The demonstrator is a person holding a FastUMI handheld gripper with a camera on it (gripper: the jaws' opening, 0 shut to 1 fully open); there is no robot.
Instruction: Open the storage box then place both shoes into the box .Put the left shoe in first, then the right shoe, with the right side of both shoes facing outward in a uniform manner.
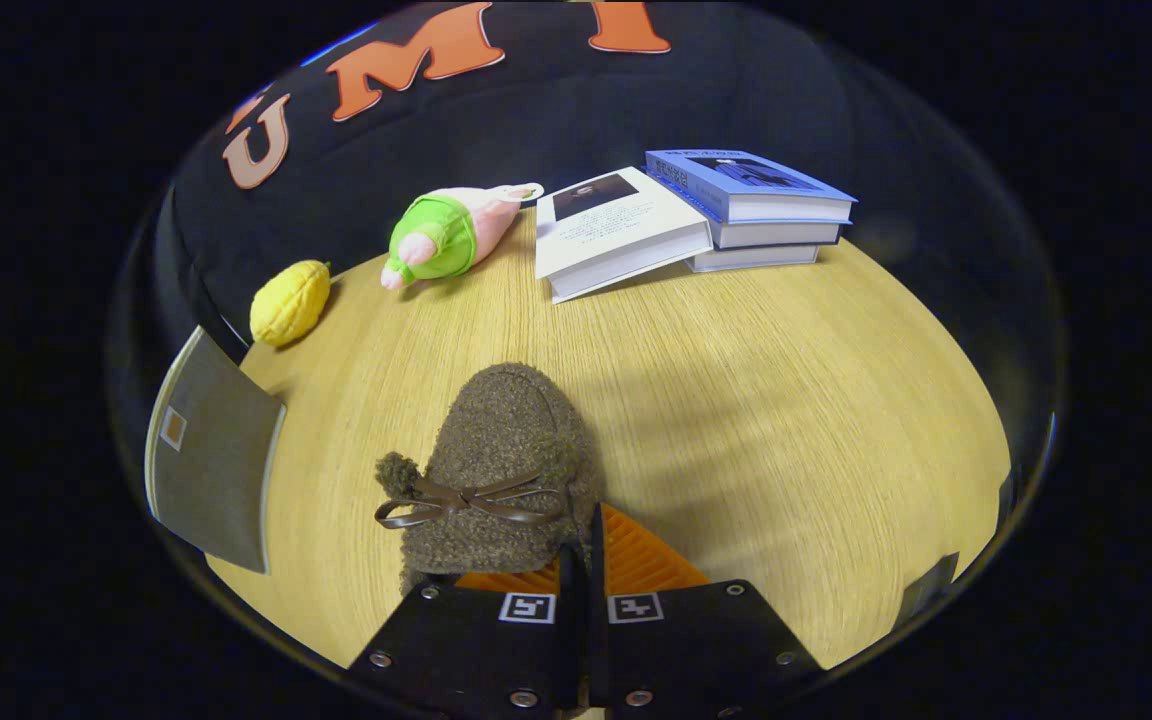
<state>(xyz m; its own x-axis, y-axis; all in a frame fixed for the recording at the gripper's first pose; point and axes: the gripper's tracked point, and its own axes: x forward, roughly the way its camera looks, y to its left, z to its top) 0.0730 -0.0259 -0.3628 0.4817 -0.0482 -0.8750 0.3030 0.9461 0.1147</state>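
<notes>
Wooden table (786, 420); tool (581, 560) pinches brown shoe (506, 450).

A fuzzy dark-brown slipper (506, 460) carries a glossy brown bow. The bench (786, 400) is pale yellow wood with fine straight grain. Far left lie a yellow knobbly toy (289, 302) and a pink plush in green (446, 238); far right, white and blue books (736, 205).

The fingers (581, 560) hide the shoe's (506, 460) heel, their grip unclear
</notes>
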